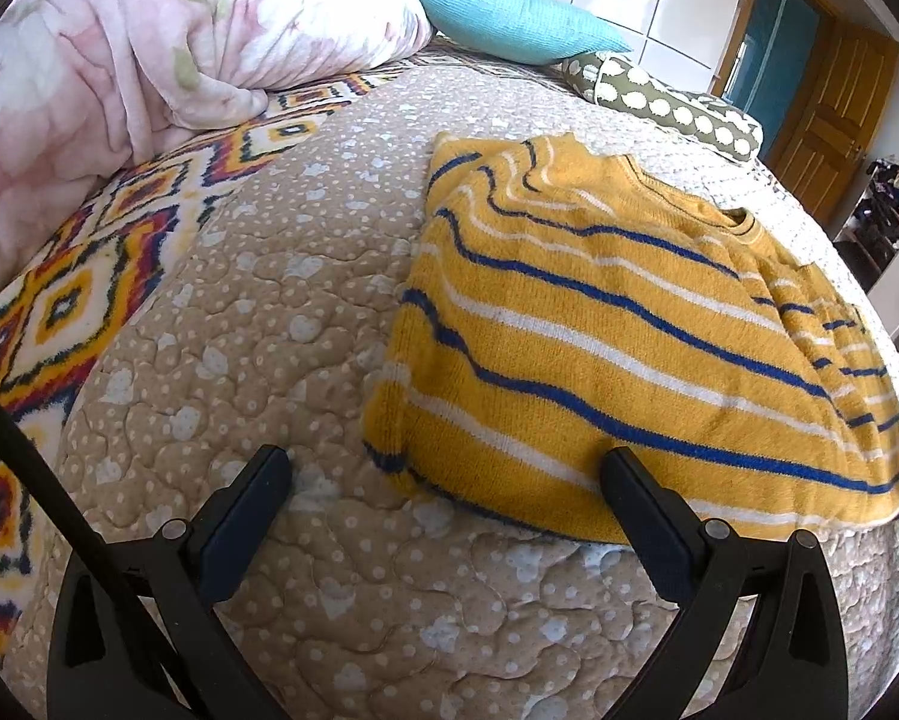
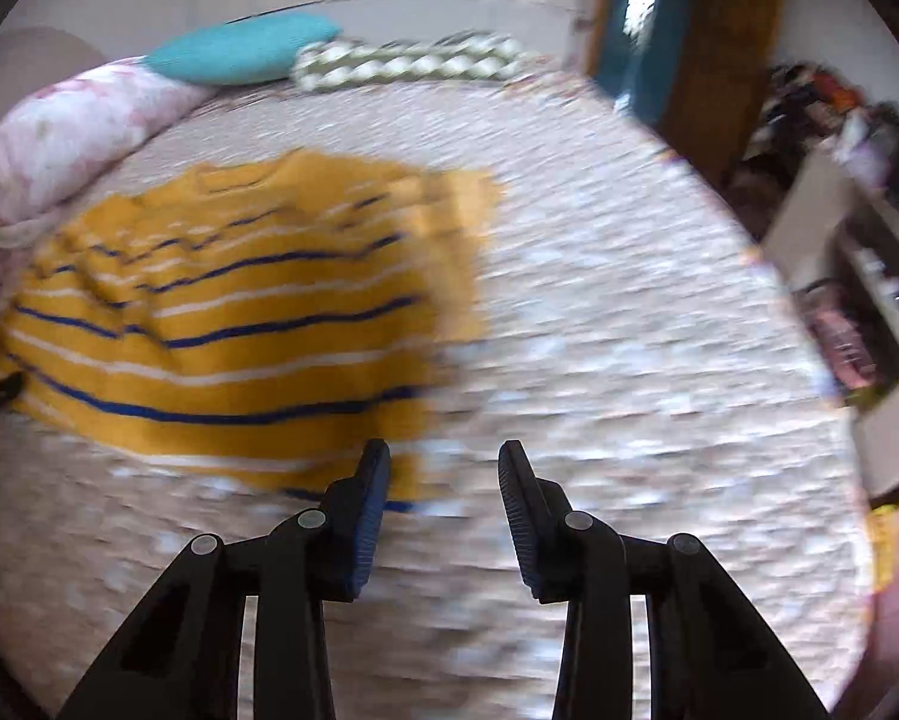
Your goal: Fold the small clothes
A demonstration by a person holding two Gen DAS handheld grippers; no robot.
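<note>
A small yellow sweater (image 1: 617, 324) with blue and white stripes lies flat on the beige quilted bedspread (image 1: 269, 330), its sleeves folded in over the body. My left gripper (image 1: 443, 468) is wide open and empty, hovering over the sweater's near left hem corner. In the blurred right wrist view the sweater (image 2: 239, 312) lies to the left. My right gripper (image 2: 443, 462) is open and empty, just off the sweater's near right corner, above the bedspread (image 2: 629, 360).
A pink floral blanket (image 1: 119, 48) is piled at the back left over a patterned fleece (image 1: 89, 276). A turquoise pillow (image 1: 509, 18) and a dotted green pillow (image 1: 671, 102) lie at the bed's far end. A wooden door (image 1: 833, 102) and cluttered shelves (image 2: 857, 276) stand to the right.
</note>
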